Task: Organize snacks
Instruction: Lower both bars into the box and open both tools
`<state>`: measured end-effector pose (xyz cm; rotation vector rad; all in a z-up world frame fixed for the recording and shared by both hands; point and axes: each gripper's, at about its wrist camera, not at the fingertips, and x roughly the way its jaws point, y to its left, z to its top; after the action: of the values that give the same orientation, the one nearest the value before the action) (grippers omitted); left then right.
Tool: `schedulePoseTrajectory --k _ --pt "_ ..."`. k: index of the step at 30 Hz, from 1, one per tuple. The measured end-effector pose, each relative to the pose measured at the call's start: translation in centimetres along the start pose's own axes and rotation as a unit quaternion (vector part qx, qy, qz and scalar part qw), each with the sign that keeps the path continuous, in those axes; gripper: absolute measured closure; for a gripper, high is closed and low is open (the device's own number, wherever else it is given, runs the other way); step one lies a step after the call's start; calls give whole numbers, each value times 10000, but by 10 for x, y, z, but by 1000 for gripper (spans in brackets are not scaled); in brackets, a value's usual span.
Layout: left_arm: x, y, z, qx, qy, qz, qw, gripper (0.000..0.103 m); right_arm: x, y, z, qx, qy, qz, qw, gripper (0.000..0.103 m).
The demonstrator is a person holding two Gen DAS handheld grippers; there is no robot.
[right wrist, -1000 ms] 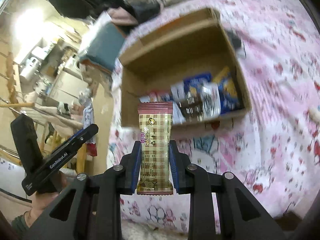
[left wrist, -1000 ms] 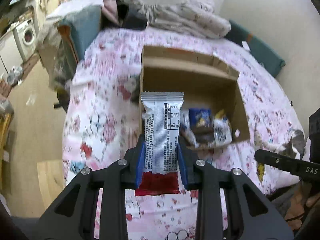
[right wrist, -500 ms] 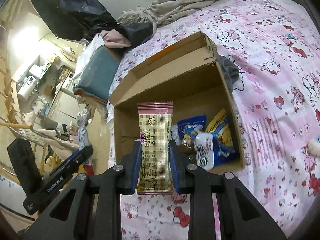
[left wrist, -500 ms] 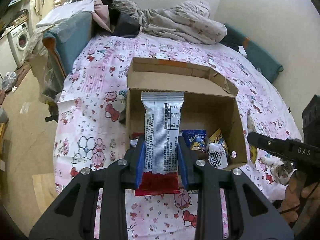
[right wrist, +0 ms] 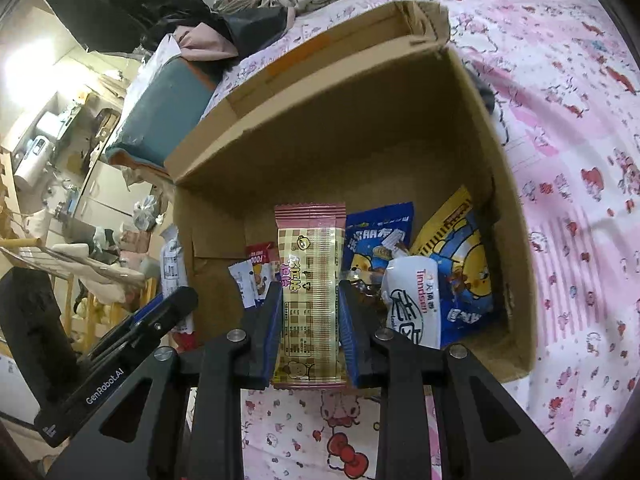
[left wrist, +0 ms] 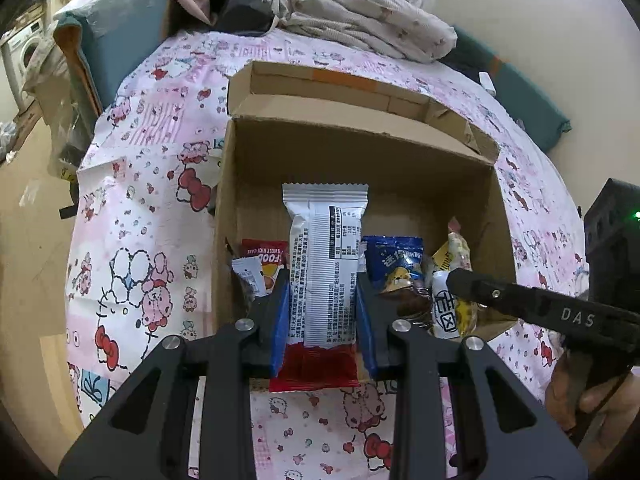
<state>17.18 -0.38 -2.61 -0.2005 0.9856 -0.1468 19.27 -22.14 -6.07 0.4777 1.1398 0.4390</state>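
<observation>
An open cardboard box (left wrist: pixel 360 148) (right wrist: pixel 360 120) stands on the pink patterned bedspread and holds several snack packs. My left gripper (left wrist: pixel 323 292) is shut on a white snack bar with a red end (left wrist: pixel 324 260), held upright over the box's near edge. My right gripper (right wrist: pixel 308 304) is shut on a beige-and-pink checked snack bar (right wrist: pixel 310 284), also over the near edge. Inside lie a blue pouch (left wrist: pixel 394 260) (right wrist: pixel 378 240), a yellow-and-blue bag (right wrist: pixel 456 264), a white pouch (right wrist: pixel 412 304) and a red-topped pack (left wrist: pixel 262 258). The right gripper's side shows at the right of the left wrist view.
The box sits on a bed (left wrist: pixel 140 200) covered in a pink cartoon sheet. Crumpled bedding and clothes (left wrist: pixel 360 8) pile up at the far end, with a teal cushion (left wrist: pixel 120 40) at the left. Floor and furniture lie beyond the left bed edge (right wrist: pixel 60 160).
Both grippers, each still holding its bar, have come closer to and lower over the box, which now fills more of both views. The grips have not changed.
</observation>
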Motion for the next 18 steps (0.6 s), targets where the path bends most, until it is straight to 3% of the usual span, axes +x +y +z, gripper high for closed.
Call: schedulePoseTrajectory --k 9,11,13,16,18 --pt "11 1 -3 -15 200 103 9997 74 13 4 0 -42 132 99 9999 74" --pt "11 0 -3 -2 194 84 9998 65 15 3 0 3 167 106 9998 72" --pt "10 -2 -4 71 173 177 9997 48 15 2 0 62 144 140 9998 71" --pt "9 -5 -6 190 125 482 9986 30 11 4 1 8 73 118 9999 52" --pt "6 -7 -6 244 87 525 9983 29 6 5 1 -40 -11 98 9999 36"
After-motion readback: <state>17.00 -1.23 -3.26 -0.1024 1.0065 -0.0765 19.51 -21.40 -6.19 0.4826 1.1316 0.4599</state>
